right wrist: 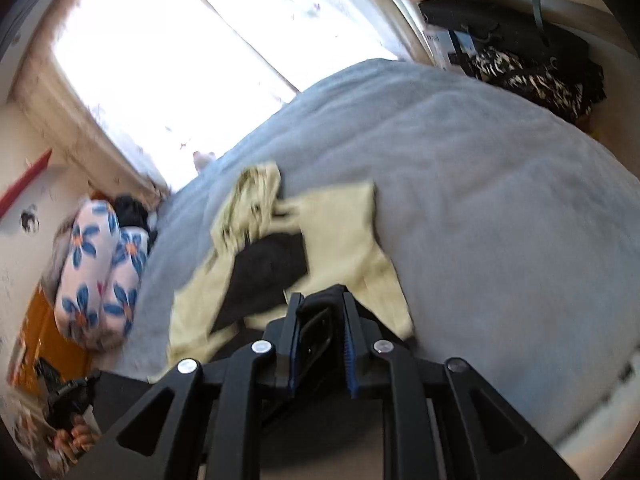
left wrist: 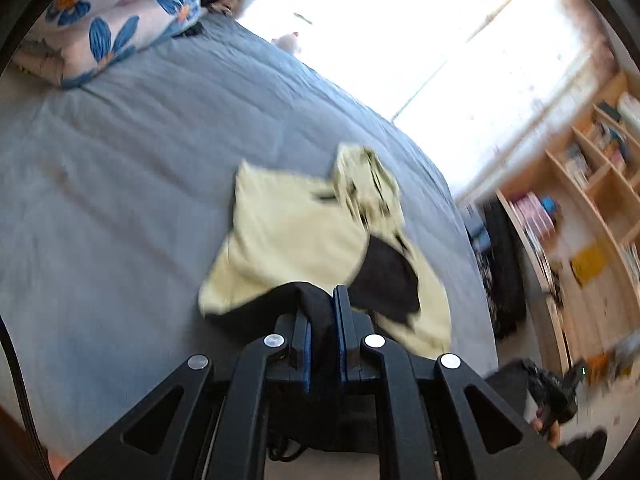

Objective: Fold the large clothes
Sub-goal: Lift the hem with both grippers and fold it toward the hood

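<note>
A pale yellow garment [left wrist: 292, 236] with black parts lies crumpled on the grey-blue bed [left wrist: 120, 184]. A patterned section [left wrist: 368, 184] sits at its far end. My left gripper [left wrist: 322, 304] is shut on a black fold of the garment at its near edge. In the right wrist view the same garment [right wrist: 340, 236] spreads ahead, with a black panel [right wrist: 268, 268] in the middle. My right gripper [right wrist: 320, 304] is shut on another black edge of the garment, with fabric and a strap bunched between its jaws. Both views are motion-blurred.
Floral pillows [left wrist: 112, 20] lie at the bed's head, also in the right wrist view [right wrist: 100, 276]. A bright window [left wrist: 400, 32] is behind the bed. Wooden shelves [left wrist: 592, 184] stand to the right. A dark clothes pile [right wrist: 532, 72] sits beyond the bed.
</note>
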`<action>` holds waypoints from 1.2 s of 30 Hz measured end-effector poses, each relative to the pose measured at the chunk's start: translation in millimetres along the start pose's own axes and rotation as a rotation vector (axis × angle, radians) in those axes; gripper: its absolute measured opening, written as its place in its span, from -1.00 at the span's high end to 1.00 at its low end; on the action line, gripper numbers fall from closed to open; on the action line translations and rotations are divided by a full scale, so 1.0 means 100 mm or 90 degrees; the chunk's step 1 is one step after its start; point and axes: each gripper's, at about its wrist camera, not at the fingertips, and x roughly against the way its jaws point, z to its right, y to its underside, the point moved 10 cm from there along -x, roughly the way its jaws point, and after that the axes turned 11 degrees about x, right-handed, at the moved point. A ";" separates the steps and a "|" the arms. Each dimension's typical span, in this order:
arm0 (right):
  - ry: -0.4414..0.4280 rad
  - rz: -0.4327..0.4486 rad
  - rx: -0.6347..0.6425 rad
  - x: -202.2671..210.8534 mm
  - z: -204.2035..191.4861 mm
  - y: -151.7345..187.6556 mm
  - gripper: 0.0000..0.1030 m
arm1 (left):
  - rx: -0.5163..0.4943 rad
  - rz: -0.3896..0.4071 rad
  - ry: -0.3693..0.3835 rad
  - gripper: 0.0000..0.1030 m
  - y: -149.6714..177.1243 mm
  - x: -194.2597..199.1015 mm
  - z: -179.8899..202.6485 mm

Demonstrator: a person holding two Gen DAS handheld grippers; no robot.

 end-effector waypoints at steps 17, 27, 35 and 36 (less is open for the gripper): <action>0.066 -0.096 0.001 -2.22 0.38 -0.73 -0.05 | 0.041 -0.068 -0.192 -0.38 -1.20 -2.48 -0.50; 0.061 -0.170 0.011 -2.75 0.66 -0.46 -0.05 | -0.106 -0.084 -0.205 -0.35 -1.08 -2.79 -0.51; 0.081 -0.195 0.035 -2.99 0.72 -0.37 -0.05 | -0.198 -0.110 -0.246 -0.35 -1.05 -3.07 -0.50; 0.079 -0.196 0.034 -3.00 0.74 -0.36 -0.05 | -0.202 -0.112 -0.248 -0.35 -1.05 -3.11 -0.50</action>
